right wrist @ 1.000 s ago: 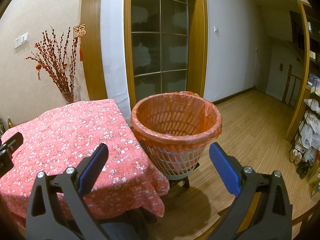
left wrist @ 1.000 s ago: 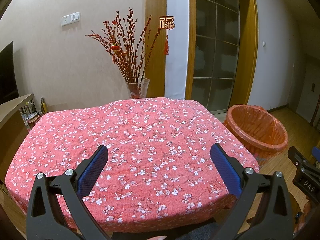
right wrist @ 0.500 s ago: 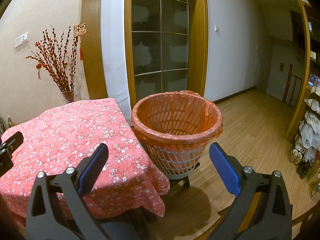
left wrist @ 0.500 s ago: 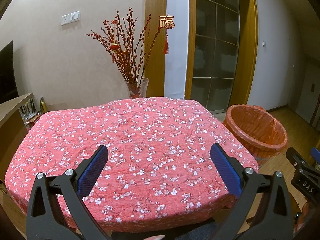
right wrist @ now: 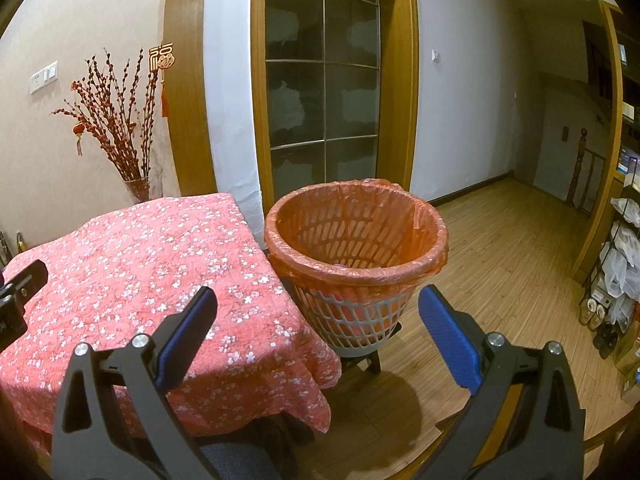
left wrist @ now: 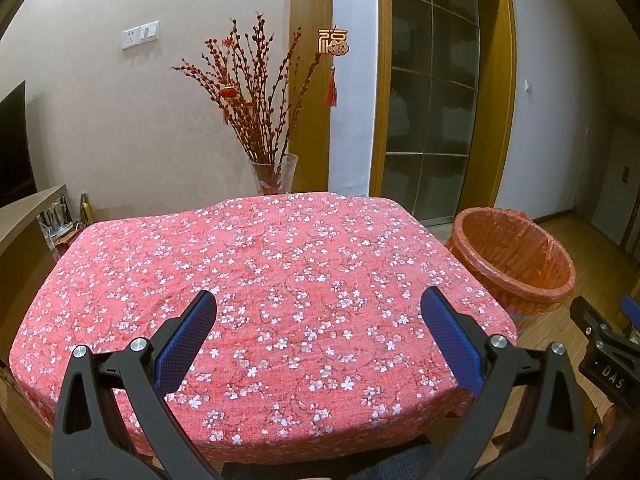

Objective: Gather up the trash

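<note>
Wooden flooring [right wrist: 500,264] surrounded our floral-clothed table [left wrist: 256,280]. We held the left gripper [left wrist: 318,332] and right gripper [right wrist: 318,332] spread wide, empty. Our orange-lined trash basket [right wrist: 356,264] stood just beside the table's right edge.

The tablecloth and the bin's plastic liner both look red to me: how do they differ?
The tablecloth is opaque pink-red fabric printed with small white blossoms; the bin liner is plain orange-red see-through plastic, showing the basket's slots. The tablecloth lies flat and drapes over the table edges; the bin liner folds over the basket's rim. Both are reddish covers.
</note>
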